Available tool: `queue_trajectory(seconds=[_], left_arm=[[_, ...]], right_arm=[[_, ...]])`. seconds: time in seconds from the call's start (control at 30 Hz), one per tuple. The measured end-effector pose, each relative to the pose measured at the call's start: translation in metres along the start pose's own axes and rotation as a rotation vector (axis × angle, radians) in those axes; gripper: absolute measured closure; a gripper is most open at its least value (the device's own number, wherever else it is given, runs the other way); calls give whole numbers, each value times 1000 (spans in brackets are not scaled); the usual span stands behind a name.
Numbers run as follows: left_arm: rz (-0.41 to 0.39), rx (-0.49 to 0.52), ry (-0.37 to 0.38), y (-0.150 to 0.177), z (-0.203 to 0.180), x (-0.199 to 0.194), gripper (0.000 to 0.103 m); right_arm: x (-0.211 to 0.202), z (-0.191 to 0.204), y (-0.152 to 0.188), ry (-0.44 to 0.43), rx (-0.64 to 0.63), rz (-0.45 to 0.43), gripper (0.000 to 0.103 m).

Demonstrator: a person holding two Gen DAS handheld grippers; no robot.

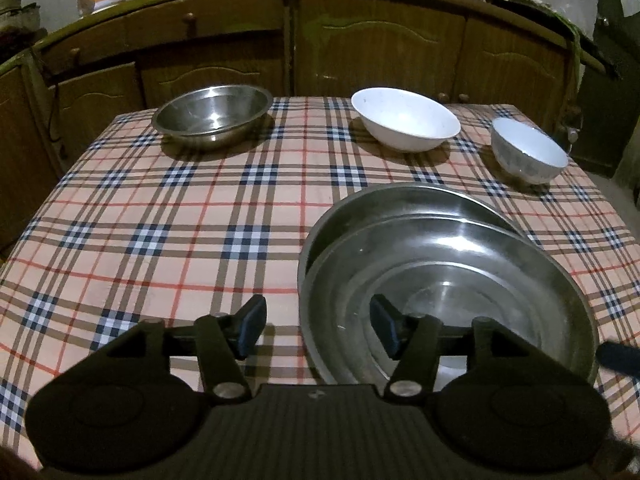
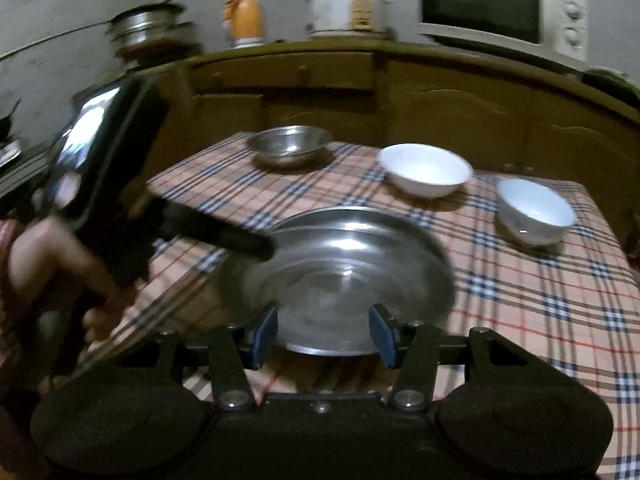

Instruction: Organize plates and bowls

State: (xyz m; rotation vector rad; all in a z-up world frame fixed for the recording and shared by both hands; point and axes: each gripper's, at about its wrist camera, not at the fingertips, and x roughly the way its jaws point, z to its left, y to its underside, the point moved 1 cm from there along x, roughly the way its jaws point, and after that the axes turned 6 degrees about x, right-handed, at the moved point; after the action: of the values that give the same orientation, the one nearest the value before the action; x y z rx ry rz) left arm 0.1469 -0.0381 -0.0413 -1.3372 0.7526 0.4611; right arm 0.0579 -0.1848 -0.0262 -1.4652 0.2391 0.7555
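Both grippers, left (image 1: 318,330) and right (image 2: 324,334), spread wide and holding nothing over two stacked steel plates (image 1: 448,280) near table edge; steel bowl (image 1: 212,114), white bowls behind; best to pinch one rim squarely, lift level.

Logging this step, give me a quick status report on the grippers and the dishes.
Left gripper open, jaws straddling plate stack rim. Right gripper open at its near edge. Steel bowl and two white bowls unstacked behind. Nothing in the way.
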Motion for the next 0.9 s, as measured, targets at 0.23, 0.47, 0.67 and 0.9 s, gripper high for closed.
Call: queue_trajectory(seconds=[0.23,0.47,0.67,0.9], left_arm=[[-5,-4,-4,1,3,-1,43],[-5,-4,-2,1,4,-1,43],[-2,1,-1,0,3,0,42],[7,4,-1,1,2,3,39]], right_arm=[[9,9,5,6,-63,39,37],[25,8,7,60,-90,38,35],[42,2,2,102,-63,25,35],[42,-5,3,114,-26,11,35]])
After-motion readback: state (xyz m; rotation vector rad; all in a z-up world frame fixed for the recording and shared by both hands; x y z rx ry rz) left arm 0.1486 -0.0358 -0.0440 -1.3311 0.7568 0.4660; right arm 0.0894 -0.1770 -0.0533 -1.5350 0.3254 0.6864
